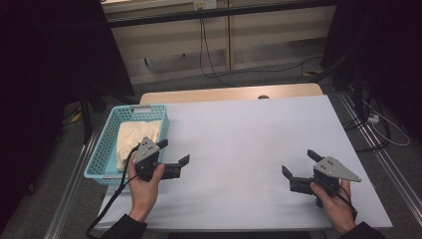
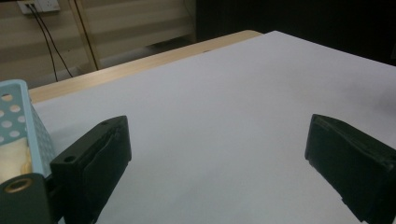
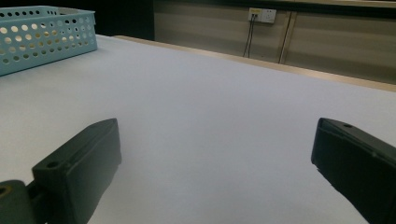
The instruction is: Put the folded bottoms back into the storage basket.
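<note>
- White table (image 1: 239, 149), wood edge at far side; wall w/ cables behind.
- Blue basket (image 1: 99, 154) at table's left edge, cream cloth (image 1: 137, 139) inside.
- L gripper (image 1: 175, 156) just beside basket, jaws wide apart, holding nothing.
- R gripper (image 1: 298, 163) well apart at right, jaws apart, holding nothing.

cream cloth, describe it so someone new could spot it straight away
On the white table, look to the left edge, where a light blue perforated basket sits. The cream cloth lies crumpled inside it, the only soft, pale thing there.
</note>
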Motion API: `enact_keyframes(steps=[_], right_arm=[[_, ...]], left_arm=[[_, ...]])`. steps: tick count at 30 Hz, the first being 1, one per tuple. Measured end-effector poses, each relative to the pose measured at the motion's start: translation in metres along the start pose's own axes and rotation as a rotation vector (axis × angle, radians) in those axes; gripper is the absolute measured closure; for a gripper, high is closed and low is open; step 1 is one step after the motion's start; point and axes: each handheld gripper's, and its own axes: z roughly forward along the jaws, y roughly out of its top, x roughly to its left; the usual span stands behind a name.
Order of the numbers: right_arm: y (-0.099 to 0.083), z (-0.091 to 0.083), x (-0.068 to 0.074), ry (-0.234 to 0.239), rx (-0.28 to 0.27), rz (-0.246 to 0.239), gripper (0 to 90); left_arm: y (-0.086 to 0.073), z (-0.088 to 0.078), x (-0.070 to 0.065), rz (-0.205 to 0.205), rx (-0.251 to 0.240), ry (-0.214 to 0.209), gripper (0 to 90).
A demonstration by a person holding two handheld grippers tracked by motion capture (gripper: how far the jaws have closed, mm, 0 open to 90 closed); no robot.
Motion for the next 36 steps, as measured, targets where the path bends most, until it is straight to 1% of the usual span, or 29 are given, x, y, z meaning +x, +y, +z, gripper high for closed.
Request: enact_keyframes(steps=[1,3,4,5,7,8,9,13,15,16,17,18,19,20,21,23,24,25,27,30,36], right_arm=[[0.0,0.0,0.0,0.001,0.0,-0.001,1.2],[0.0,0.0,0.0,-0.001,0.0,0.0,1.2],[0.0,0.0,0.0,-0.001,0.0,0.0,1.2],[0.0,0.0,0.0,-0.001,-0.001,0.001,1.2],[0.0,0.0,0.0,0.0,-0.002,-0.001,1.2],[0.0,0.0,0.0,0.0,-0.002,0.0,1.2],[0.0,0.0,0.0,0.002,-0.002,0.001,1.2],[0.0,0.0,0.0,0.004,-0.002,-0.002,1.2],[0.0,0.0,0.0,0.004,-0.003,-0.001,1.2],[0.0,0.0,0.0,0.003,-0.003,-0.001,1.2],[0.0,0.0,0.0,0.003,-0.002,0.0,1.2],[0.0,0.0,0.0,0.003,-0.002,-0.001,1.2],[0.0,0.0,0.0,0.003,-0.003,-0.001,1.2],[0.0,0.0,0.0,0.004,-0.002,-0.001,1.2],[0.0,0.0,0.0,0.004,-0.002,0.0,1.2],[0.0,0.0,0.0,0.006,-0.002,0.0,1.2],[0.0,0.0,0.0,0.007,-0.002,0.0,1.2],[0.0,0.0,0.0,0.007,-0.002,0.0,1.2],[0.0,0.0,0.0,0.008,-0.003,0.0,1.2],[0.0,0.0,0.0,0.009,-0.003,0.003,1.2],[-0.001,0.001,-0.001,0.009,-0.001,0.001,1.2]], left_arm=[[0.002,0.003,-0.001,0.014,0.004,-0.007,7.1],[0.003,0.01,-0.005,0.011,0.005,-0.03,7.0],[0.003,0.014,-0.006,0.009,0.005,-0.032,7.1],[0.002,0.017,-0.007,0.015,0.012,-0.021,7.0],[-0.001,0.022,-0.009,-0.006,0.009,-0.028,6.9],[-0.003,0.023,-0.009,-0.01,0.013,-0.028,6.6],[-0.004,0.025,-0.011,-0.006,0.018,-0.027,6.4],[-0.009,0.028,-0.016,0.01,0.021,-0.036,6.4],[-0.012,0.029,-0.018,0.0,0.025,-0.048,6.3],[-0.014,0.03,-0.02,-0.003,0.028,-0.042,6.1],[-0.015,0.031,-0.02,-0.019,0.032,-0.04,5.6],[-0.016,0.031,-0.022,-0.019,0.037,-0.041,5.4],[-0.017,0.032,-0.025,-0.005,0.028,-0.041,5.4],[-0.019,0.032,-0.027,0.018,0.026,-0.042,5.4],[-0.02,0.032,-0.028,0.029,0.026,-0.05,5.4],[-0.023,0.034,-0.031,0.027,0.022,-0.049,5.4],[-0.025,0.035,-0.031,0.035,0.026,-0.06,5.3],[-0.027,0.036,-0.032,0.039,0.03,-0.061,5.3],[-0.03,0.038,-0.032,0.021,0.034,-0.066,5.2],[-0.031,0.039,-0.031,0.027,0.036,-0.058,5.2],[-0.031,0.04,-0.029,0.013,0.053,-0.066,4.8]])
